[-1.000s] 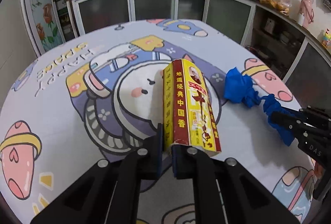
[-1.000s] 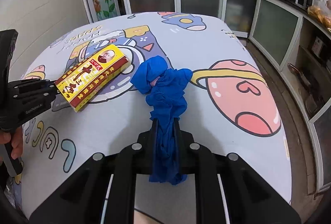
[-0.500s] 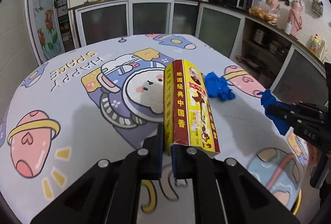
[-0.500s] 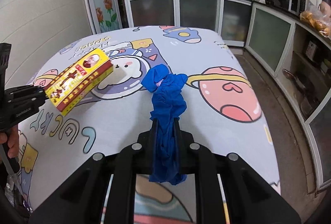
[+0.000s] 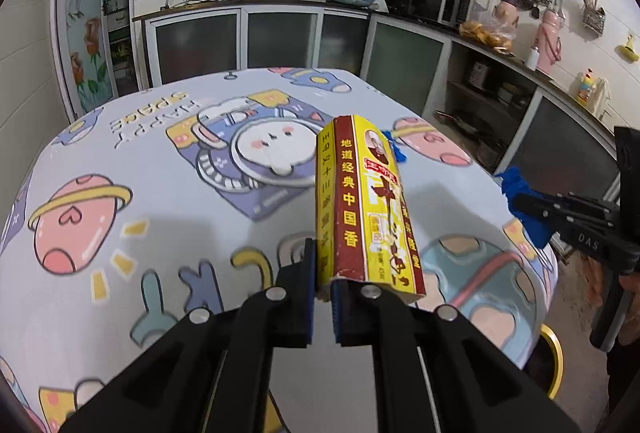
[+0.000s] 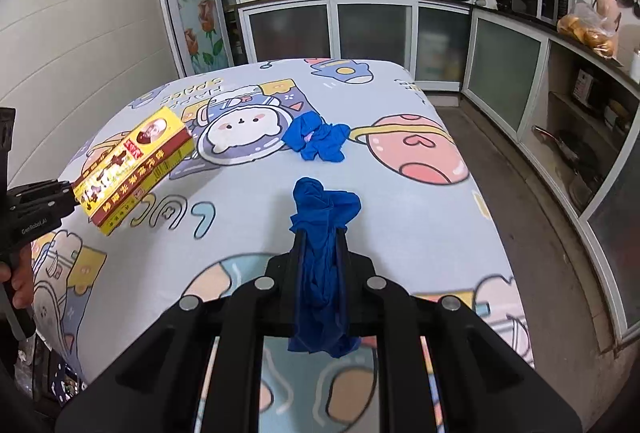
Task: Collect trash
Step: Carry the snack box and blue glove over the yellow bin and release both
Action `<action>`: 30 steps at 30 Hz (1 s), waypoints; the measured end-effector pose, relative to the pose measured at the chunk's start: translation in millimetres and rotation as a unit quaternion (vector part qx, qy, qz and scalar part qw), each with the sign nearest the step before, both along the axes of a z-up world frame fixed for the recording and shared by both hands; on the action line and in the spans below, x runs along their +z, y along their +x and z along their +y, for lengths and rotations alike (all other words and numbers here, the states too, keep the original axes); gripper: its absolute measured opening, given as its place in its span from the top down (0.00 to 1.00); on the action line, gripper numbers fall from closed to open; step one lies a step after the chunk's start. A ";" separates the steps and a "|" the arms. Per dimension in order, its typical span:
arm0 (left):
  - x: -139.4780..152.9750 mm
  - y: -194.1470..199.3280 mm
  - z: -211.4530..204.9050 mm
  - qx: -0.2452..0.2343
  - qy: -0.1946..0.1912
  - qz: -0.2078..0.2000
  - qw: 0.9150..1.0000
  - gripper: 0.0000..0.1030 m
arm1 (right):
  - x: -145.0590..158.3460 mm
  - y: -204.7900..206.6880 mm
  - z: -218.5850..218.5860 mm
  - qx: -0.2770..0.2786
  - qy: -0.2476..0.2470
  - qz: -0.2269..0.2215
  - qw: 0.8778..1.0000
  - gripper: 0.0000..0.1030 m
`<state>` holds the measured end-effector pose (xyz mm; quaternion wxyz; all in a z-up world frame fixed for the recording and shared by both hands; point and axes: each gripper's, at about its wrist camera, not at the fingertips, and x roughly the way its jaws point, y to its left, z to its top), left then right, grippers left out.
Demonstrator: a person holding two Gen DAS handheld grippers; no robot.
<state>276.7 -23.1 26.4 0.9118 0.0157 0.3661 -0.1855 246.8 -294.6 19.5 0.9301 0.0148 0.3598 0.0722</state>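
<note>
With the left tool (image 5: 322, 293) I gripped the yellow-and-red box (image 5: 362, 205) by its near end; the right tool (image 6: 320, 253) was clamped on a crumpled blue glove (image 6: 322, 233). Both items hung clear above the worktop (image 6: 400, 213). A second blue glove (image 6: 316, 139) lay on the worktop cloth near the bear print, not yet collected. For this carry, I judged it best to keep both grips firm and the box level, since the hold on one end leaves it cantilevered and liable to pivot. The box's long axis ran straight out along the left tool's fingers, pointing away from me. The held glove draped through the right tool, along its fingers.
</note>
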 end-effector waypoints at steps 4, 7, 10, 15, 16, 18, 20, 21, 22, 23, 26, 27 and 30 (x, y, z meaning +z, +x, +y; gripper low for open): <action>-9.3 -21.5 0.4 -0.011 0.002 0.016 1.000 0.94 | -3.4 -17.0 -3.5 -0.004 -0.002 0.004 1.000 0.88; -15.3 -38.8 2.0 -0.019 0.002 0.024 1.000 0.94 | -7.8 -31.1 -6.1 -0.005 -0.002 0.009 1.000 0.88; -22.2 -56.6 0.1 -0.030 0.009 0.031 0.999 0.94 | -13.6 -47.1 -7.8 -0.007 -0.001 0.013 1.000 0.88; -32.9 -77.9 -5.8 -0.047 0.003 0.046 0.998 0.94 | -25.1 -70.1 -9.5 -0.013 0.006 0.023 1.000 0.88; -34.3 -82.5 -8.7 -0.053 -0.001 0.048 0.997 0.94 | -26.3 -73.0 -10.1 -0.014 0.007 0.024 1.000 0.88; -34.9 -88.1 -13.4 -0.061 -0.003 0.047 0.997 0.94 | -28.6 -82.9 -12.8 -0.020 0.012 0.024 0.999 0.88; -35.0 -94.6 -21.0 -0.072 -0.005 0.045 0.996 0.94 | -28.1 -91.4 -17.9 -0.026 0.019 0.022 0.999 0.88; -34.8 -97.6 -25.2 -0.078 -0.006 0.044 0.996 0.94 | -27.2 -98.2 -21.7 -0.032 0.022 0.019 0.999 0.88; -34.1 -101.0 -31.2 -0.086 -0.007 0.043 0.995 0.94 | -25.7 -101.7 -24.4 -0.035 0.023 0.017 0.999 0.88; -33.0 -103.5 -36.3 -0.092 -0.007 0.042 0.995 0.94 | -24.2 -107.9 -28.5 -0.041 0.024 0.014 0.999 0.88; -29.4 -112.4 -59.0 -0.119 -0.008 0.037 0.992 0.94 | -19.8 -125.6 -43.8 -0.059 0.028 0.006 0.998 0.88; -28.7 -114.8 -65.4 -0.125 -0.008 0.036 0.991 0.94 | -18.7 -134.9 -52.0 -0.070 0.031 0.003 0.997 0.88; -23.6 -125.2 -95.6 -0.163 -0.009 0.030 0.986 0.94 | -18.9 -158.7 -72.3 -0.100 0.030 -0.001 0.995 0.88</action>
